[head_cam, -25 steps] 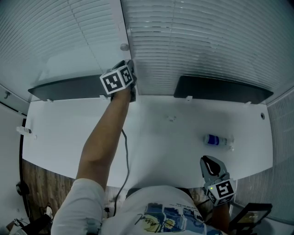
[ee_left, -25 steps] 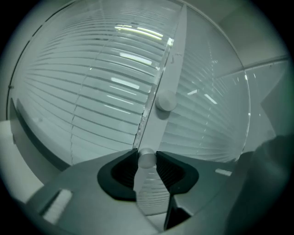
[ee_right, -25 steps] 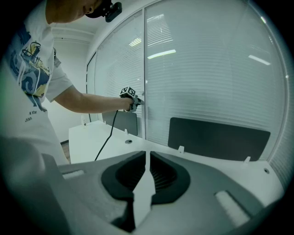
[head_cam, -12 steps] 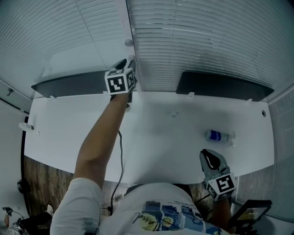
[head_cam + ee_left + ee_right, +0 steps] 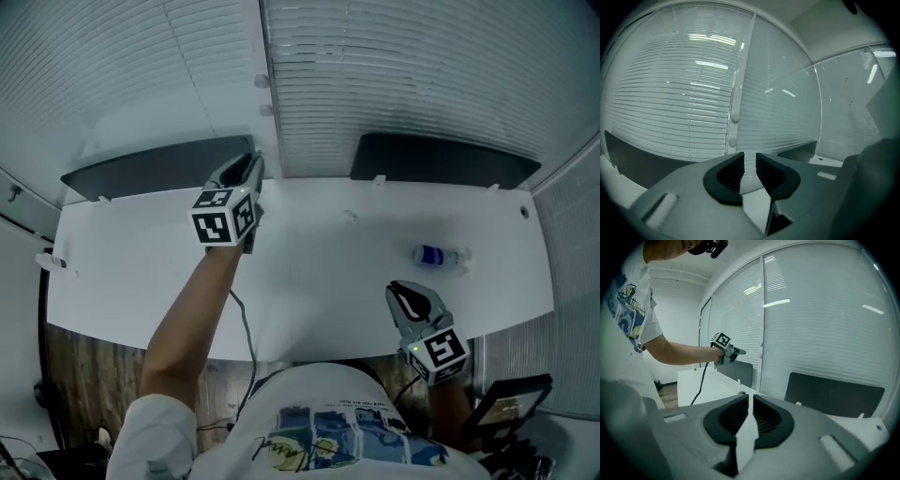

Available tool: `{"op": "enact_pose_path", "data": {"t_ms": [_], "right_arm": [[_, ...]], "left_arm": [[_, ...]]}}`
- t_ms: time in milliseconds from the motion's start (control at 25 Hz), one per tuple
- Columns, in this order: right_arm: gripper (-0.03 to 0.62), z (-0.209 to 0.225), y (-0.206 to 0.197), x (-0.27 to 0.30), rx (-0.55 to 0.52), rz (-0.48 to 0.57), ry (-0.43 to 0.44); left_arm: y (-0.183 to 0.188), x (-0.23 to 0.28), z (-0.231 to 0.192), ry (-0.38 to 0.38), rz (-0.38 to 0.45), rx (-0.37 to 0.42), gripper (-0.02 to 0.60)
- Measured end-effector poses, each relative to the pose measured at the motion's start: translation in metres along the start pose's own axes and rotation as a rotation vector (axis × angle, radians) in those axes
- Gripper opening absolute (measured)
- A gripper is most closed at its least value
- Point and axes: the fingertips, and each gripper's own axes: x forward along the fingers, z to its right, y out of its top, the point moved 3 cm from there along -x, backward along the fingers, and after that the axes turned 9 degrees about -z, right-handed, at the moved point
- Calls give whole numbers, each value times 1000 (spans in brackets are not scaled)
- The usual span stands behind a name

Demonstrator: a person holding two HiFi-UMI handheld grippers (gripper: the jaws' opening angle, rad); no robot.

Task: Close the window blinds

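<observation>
L tool [image 5: 251,161] w/ marker cube [image 5: 225,217]: jaws just closing, empty.

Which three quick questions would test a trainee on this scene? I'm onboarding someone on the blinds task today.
1. What is between the left gripper's jaws?
2. True or false: the bottle stands upright on the desk.
3. Fill in: the bottle lies nearer the ___ gripper.

Key
1. Nothing. The jaws have just been closing and stand slightly apart, with the blinds ahead of them.
2. False: it lies on its side.
3. Right: the right gripper hangs over the desk's near edge just below the bottle in the head view.
</observation>
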Motion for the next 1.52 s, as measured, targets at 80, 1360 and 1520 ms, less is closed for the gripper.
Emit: {"op": "enact_pose_path", "data": {"t_ms": [80, 1360, 1520], "right_arm": [[20, -12, 2, 0, -10, 7, 6], [20, -157, 25, -8, -91, 17, 17], [20, -176, 19, -15, -89, 21, 21]], "left_arm": [[-11, -25, 9, -18, 2, 9, 69], [-149, -247, 92, -390, -59, 134, 3], [-158, -264, 100, -405, -67, 171, 4]]}}
